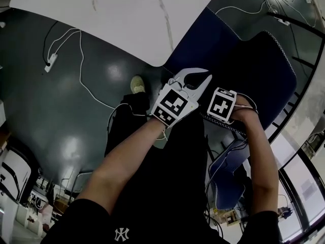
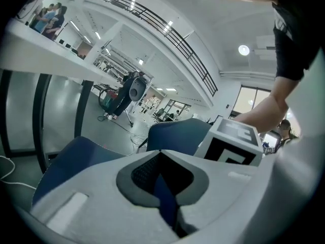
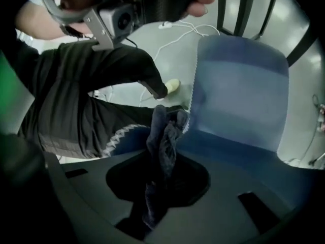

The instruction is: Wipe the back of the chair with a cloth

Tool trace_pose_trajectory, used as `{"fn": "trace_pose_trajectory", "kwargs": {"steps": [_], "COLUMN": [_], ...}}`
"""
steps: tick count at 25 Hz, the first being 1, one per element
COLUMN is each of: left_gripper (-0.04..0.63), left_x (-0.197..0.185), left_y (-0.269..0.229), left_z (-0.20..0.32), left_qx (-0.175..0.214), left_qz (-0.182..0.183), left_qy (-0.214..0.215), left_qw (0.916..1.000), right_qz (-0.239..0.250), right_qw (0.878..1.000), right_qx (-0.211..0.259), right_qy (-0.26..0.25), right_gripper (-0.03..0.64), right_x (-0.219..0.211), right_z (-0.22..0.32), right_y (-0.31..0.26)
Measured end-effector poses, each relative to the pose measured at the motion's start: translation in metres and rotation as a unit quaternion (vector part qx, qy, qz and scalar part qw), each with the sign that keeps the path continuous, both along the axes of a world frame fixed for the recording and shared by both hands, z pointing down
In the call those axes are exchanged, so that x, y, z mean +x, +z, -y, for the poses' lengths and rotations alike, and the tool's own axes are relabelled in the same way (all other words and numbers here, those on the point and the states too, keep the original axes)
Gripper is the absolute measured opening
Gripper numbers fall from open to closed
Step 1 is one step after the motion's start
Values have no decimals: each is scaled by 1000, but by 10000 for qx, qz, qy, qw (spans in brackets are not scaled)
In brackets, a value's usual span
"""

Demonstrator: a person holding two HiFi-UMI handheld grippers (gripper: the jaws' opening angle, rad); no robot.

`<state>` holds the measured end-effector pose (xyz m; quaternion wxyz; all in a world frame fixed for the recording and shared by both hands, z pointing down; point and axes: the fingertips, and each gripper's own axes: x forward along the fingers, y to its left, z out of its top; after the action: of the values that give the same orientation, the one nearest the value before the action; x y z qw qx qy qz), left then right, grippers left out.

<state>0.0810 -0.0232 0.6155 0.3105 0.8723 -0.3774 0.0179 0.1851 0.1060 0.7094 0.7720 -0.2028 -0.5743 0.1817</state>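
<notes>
**Item 1. White table point(image 1: 117, 14) and white adapter point(image 1: 50, 62), far left.** The table is cut off by the top edge. The adapter lies on the dark floor with its cable trailing toward a pale shoe point(image 1: 137, 84).

**Item 2. Left gripper point(image 2: 160, 152).** The tongs are brought together at the tips and nothing is clamped in them. A blue sliver shows in the hollow behind the tips, and it is probably upholstery seen through the slot. The gripper hovers just beside its partner, judged to be idle and kept clear of the wiping.

**Item 3. Right gripper point(image 3: 163, 159).** The tongs are closed on the cloth point(image 3: 163, 131), a dark blue bunched wad that sticks out past the tips. It is held this way, by judgement, so that the free end meets the upholstery.

**Item 4. Chair point(image 3: 238, 85), right.** The blue padded back has a white-stitched edge, and the cloth's end sits at that edge. Whether it actually touches cannot be told.

**Hidden or unclear.** The chair's legs and base are out of sight. From the head view the right gripper's jaws are covered by its marker cube. A blue form low on the right is too cut off to identify.
</notes>
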Motion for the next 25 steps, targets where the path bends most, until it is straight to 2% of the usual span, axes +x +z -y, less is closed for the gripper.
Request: {"fn": "trace_pose_trajectory", "kwargs": {"steps": [6,8,10,12,15,19,21,25], "left_gripper": [8,8,8,8,8,8,8,8], "left_x": [-7,-11,-22,-31,-33,-29,-26,-20], "left_y": [-8,-19,-34,-53,-89,-139,-165,-218], "left_z": [-24,-35,-34,-31,-38,-38,-36,-40], "left_qx": [-11,-61,31,113,99,247,314,391], "left_qz": [47,25,115,208,231,319,380,397], "left_qy": [82,105,146,172,203,426,537,695], "left_qw": [10000,9999,9998,9996,9995,9983,9973,9960], "right_qz": [174,413,909,1396,1983,2832,3256,3997], "right_qw": [9985,9935,9796,9584,9152,8402,7983,7031], "right_qx": [-128,-223,-139,71,413,1060,1416,2188], "right_qy": [497,1033,1788,2487,3485,4502,4865,5458], "right_gripper": [83,83,83,83,83,83,83,83], "right_x": [-16,-26,-51,-68,-73,-82,-88,-92], "right_z": [-19,-27,-15,-2,10,39,55,81], "right_y": [-7,-19,-31,-45,-80,-136,-171,-244]}}
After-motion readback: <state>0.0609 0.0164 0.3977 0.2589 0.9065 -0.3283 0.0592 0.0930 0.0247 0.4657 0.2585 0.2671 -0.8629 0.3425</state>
